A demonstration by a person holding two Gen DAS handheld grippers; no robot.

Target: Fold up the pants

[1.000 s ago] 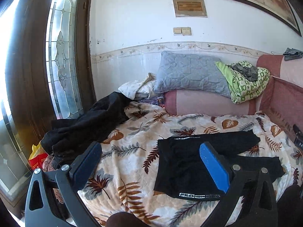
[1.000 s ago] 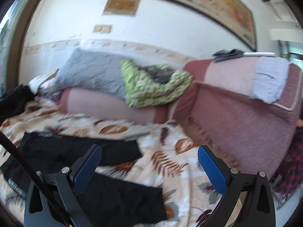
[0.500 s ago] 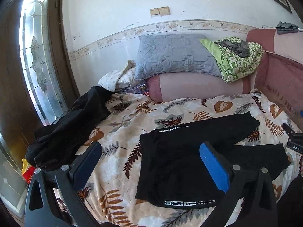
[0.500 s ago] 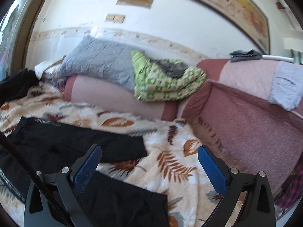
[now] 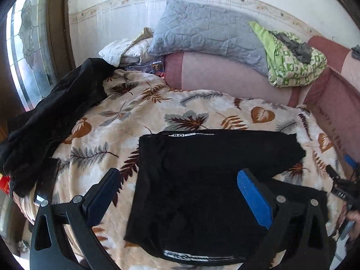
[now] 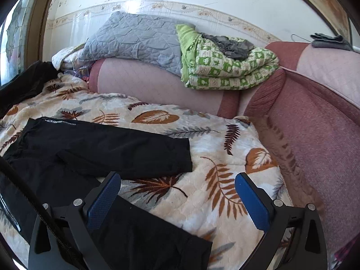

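Black pants [image 5: 198,180] lie flat on the leaf-print blanket [image 5: 126,117], waistband to the left, both legs running right. In the right wrist view the pants [image 6: 101,148] show their two legs spread apart, far leg ending mid-blanket, near leg under the gripper. My left gripper [image 5: 177,186] is open and empty, hovering above the waist end. My right gripper [image 6: 177,191] is open and empty, above the leg ends, its left finger over the near leg.
A black garment heap [image 5: 49,117] lies on the blanket's left edge. A grey pillow [image 5: 202,29] and a green quilt [image 6: 227,67] rest on the pink sofa back [image 6: 157,85]. The red sofa arm [image 6: 315,130] bounds the right. A glass door [image 5: 27,45] stands left.
Both grippers have moved down and closer to the pants, which now fill more of both views. Both stay open. The pants have not moved.
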